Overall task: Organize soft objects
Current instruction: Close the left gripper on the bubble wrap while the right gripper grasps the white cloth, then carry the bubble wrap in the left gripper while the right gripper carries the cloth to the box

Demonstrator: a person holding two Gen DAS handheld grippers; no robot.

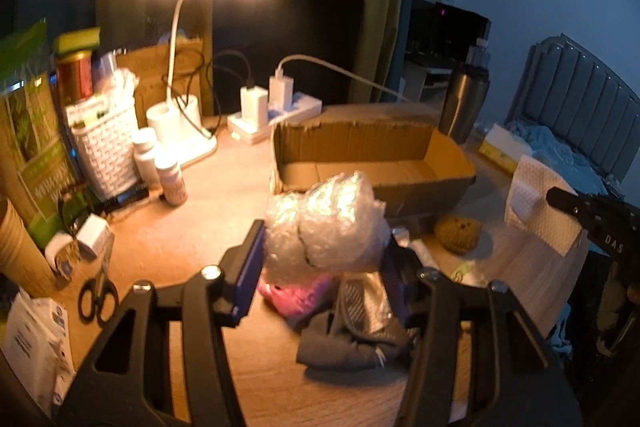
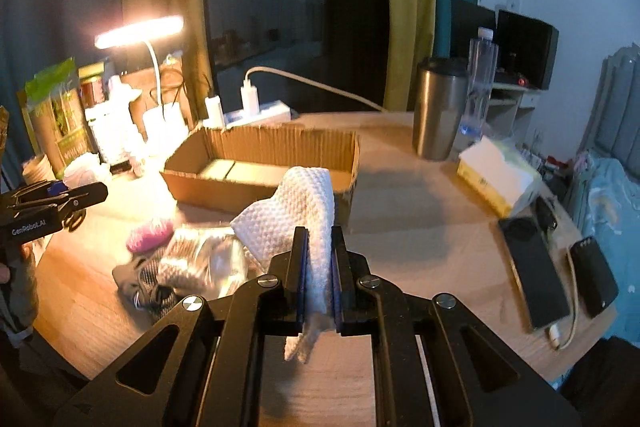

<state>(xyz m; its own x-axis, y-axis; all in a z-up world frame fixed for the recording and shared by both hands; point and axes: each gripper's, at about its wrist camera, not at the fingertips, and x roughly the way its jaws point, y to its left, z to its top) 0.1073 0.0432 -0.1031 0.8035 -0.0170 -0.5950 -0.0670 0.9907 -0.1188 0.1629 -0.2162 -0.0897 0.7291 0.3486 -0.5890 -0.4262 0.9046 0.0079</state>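
The left claw [image 1: 320, 247] was clamped on a wad of clear bubble wrap [image 1: 332, 223], held above the tabletop [image 1: 192, 235]. Directly beneath its fingers lay a pink soft item [image 1: 288, 297] and a dark grey cloth [image 1: 344, 343], with a brown knitted ball [image 1: 458, 233] off to its right. Just beyond the wrap sat the open cardboard box [image 1: 360, 143]. The right claw [image 2: 320, 267] was pressed together on a white textured paper towel [image 2: 304, 211], which stood up between the fingers and hung out below them. The cardboard box [image 2: 256, 155] lay just ahead of that claw, slightly to its left.
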